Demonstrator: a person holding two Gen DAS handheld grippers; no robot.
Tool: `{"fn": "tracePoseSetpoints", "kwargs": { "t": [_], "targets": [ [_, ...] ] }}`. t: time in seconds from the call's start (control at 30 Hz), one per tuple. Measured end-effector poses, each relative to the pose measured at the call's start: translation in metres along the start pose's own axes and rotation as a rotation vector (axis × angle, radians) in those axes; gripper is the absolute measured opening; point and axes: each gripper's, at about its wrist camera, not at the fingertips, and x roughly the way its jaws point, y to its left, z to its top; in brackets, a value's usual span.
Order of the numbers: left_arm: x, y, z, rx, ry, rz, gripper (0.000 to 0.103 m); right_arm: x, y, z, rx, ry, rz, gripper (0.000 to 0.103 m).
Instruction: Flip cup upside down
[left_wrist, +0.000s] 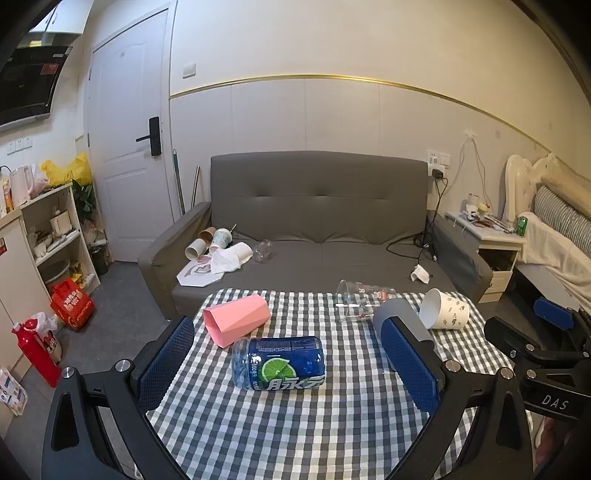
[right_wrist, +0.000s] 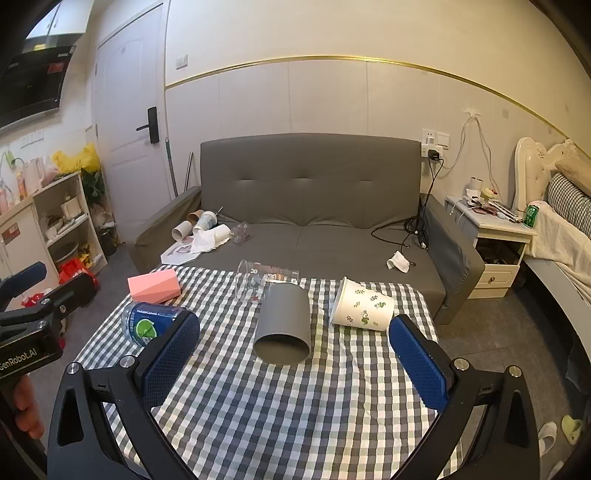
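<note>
Several cups lie on their sides on the checked tablecloth (right_wrist: 295, 406). A grey cup (right_wrist: 283, 325) lies in the middle, mouth toward me; it also shows in the left wrist view (left_wrist: 397, 314). A white paper cup with green leaves (right_wrist: 364, 305) lies to its right, also in the left wrist view (left_wrist: 445, 309). A pink faceted cup (left_wrist: 236, 320) and a cut blue bottle cup (left_wrist: 279, 362) lie to the left. A clear glass (right_wrist: 258, 282) lies at the back. My left gripper (left_wrist: 291, 373) is open, with the blue cup between its fingers. My right gripper (right_wrist: 295, 354) is open before the grey cup.
A grey sofa (right_wrist: 314, 206) stands behind the table with paper cups and a cloth (right_wrist: 207, 236) on its seat. A bedside cabinet (right_wrist: 495, 243) and a bed are at the right. Shelves (left_wrist: 55, 236) and red bags on the floor are at the left.
</note>
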Motion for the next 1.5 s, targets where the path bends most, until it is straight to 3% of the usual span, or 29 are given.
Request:
{"fn": "tracePoseSetpoints", "kwargs": {
  "t": [1.5],
  "targets": [
    [-0.006, -0.002, 0.004, 0.007, -0.012, 0.005, 0.103, 0.013, -0.002, -0.009, -0.017, 0.01, -0.002, 0.103]
  ]
}}
